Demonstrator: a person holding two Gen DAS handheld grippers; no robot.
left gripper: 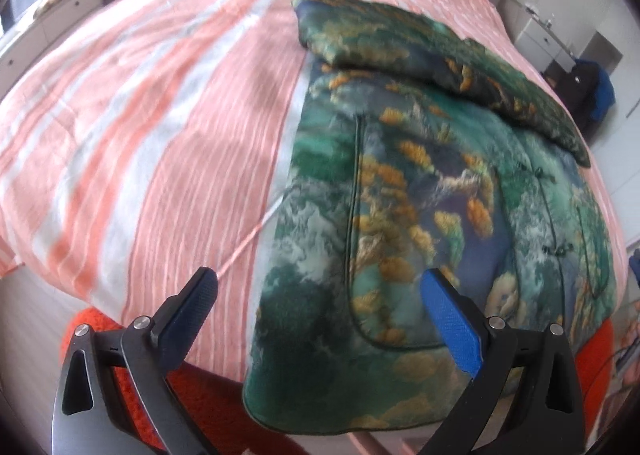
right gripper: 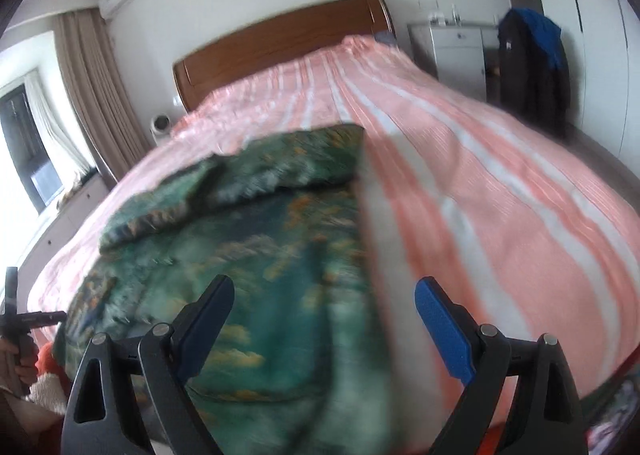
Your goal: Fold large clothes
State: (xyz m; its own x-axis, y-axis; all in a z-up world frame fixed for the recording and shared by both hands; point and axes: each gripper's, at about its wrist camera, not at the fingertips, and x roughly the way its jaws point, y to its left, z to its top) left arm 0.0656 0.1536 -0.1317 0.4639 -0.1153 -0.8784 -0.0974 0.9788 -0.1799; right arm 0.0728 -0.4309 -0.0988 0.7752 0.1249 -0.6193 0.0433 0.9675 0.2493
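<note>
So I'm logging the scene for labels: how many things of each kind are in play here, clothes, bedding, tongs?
Green printed garment: 1
Pink striped bedspread: 1
Tongs, both open and empty: 2, left tongs and right tongs
Total: 4

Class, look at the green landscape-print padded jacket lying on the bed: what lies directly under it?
The green landscape-print padded jacket lies on a pink-and-white striped bedspread, visible all around it. The bedspread beneath the jacket is covered, so anything there stays hidden.
</note>
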